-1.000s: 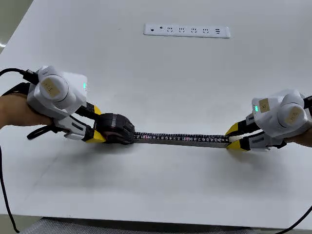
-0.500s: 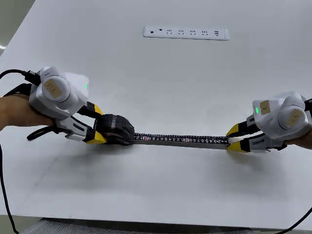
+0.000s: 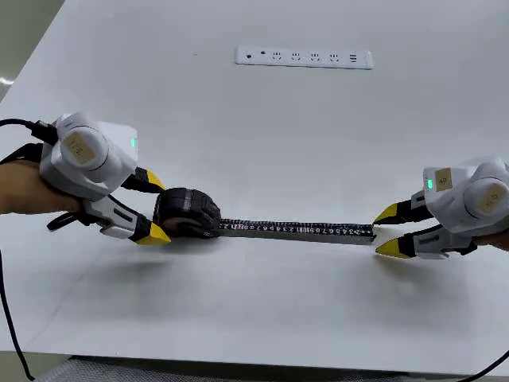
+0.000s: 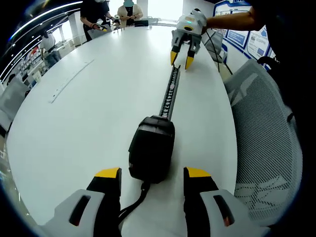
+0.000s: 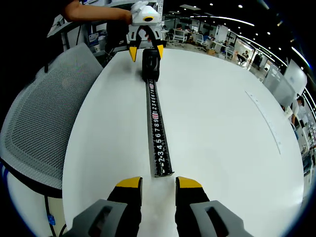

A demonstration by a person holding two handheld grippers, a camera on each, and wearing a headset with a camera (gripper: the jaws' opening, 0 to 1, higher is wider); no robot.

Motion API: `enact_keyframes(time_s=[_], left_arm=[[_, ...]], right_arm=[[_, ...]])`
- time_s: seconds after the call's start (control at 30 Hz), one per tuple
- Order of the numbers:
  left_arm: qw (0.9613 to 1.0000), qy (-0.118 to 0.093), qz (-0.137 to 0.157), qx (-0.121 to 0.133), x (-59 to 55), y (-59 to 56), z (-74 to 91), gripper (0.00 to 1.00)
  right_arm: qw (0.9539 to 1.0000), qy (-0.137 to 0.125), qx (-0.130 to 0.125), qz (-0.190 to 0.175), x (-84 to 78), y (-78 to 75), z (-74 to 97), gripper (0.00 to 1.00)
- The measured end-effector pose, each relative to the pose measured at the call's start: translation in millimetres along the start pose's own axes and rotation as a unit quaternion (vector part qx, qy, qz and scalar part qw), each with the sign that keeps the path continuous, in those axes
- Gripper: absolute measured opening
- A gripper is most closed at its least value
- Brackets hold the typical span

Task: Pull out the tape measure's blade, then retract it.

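Black tape measure (image 3: 188,212) laid on white table (image 3: 254,302), blade (image 3: 296,230) extended.
Left gripper (image 3: 156,207) and right gripper (image 3: 387,231) are spread, gripping nothing; power strip (image 3: 304,56) is seen beyond.

White workbench (image 3: 262,103), white power strip (image 3: 304,56), grey mesh chair (image 4: 261,123), possibly open-plan office behind, ceiling lights (image 5: 240,6).

blade (image 3: 296,230) numerals: too small (head view) | left forearm (image 3: 20,191): cut by edge

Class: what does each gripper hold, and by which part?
Nothing. Left gripper and right gripper are open; the black tape measure with its extended blade lies ungripped.
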State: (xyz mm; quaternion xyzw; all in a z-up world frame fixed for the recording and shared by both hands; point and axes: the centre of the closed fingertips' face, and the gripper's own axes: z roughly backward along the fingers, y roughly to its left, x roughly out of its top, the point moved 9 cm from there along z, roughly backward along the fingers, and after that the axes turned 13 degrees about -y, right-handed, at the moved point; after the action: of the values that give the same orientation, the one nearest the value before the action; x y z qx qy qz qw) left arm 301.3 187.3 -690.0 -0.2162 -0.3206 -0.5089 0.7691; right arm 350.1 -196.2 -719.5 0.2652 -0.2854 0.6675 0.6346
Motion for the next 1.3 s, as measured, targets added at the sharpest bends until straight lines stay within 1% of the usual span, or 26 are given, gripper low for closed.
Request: enact_keyframes(time_s=[0.27,0.4,0.6,0.73,0.83,1.07,1.2,1.3], left_arm=[[0.9996,-0.014,0.024,0.011,-4.4,-11.3,1.7,0.53],[0.9991,-0.017,0.036,0.015,-7.9,-17.3,1.8,0.57],[0.9977,-0.030,0.052,0.032,-12.7,-25.8,4.4,0.65],[0.9965,-0.038,0.061,0.042,-14.7,-31.2,6.1,0.68],[0.9950,-0.048,0.069,0.054,-16.3,-35.2,7.7,0.70],[0.9912,-0.063,0.089,0.074,-19.2,-43.3,12.2,0.75],[0.9884,-0.072,0.100,0.088,-18.9,-47.0,13.3,0.79],[0.9869,-0.079,0.106,0.093,-17.7,-51.6,12.5,0.80]], right_arm=[[0.9997,-0.009,-0.016,-0.016,0.8,6.4,4.4,0.28],[0.9993,-0.014,-0.025,-0.024,0.3,9.0,7.0,0.32],[0.9983,-0.023,-0.040,-0.034,1.3,14.4,11.1,0.37],[0.9977,-0.028,-0.045,-0.042,1.6,18.8,11.7,0.40],[0.9969,-0.032,-0.051,-0.051,1.1,22.6,11.6,0.45],[0.9950,-0.044,-0.065,-0.063,1.9,29.5,13.4,0.50],[0.9931,-0.053,-0.076,-0.072,3.6,34.6,14.8,0.54],[0.9919,-0.057,-0.081,-0.079,4.3,38.8,14.9,0.56]])
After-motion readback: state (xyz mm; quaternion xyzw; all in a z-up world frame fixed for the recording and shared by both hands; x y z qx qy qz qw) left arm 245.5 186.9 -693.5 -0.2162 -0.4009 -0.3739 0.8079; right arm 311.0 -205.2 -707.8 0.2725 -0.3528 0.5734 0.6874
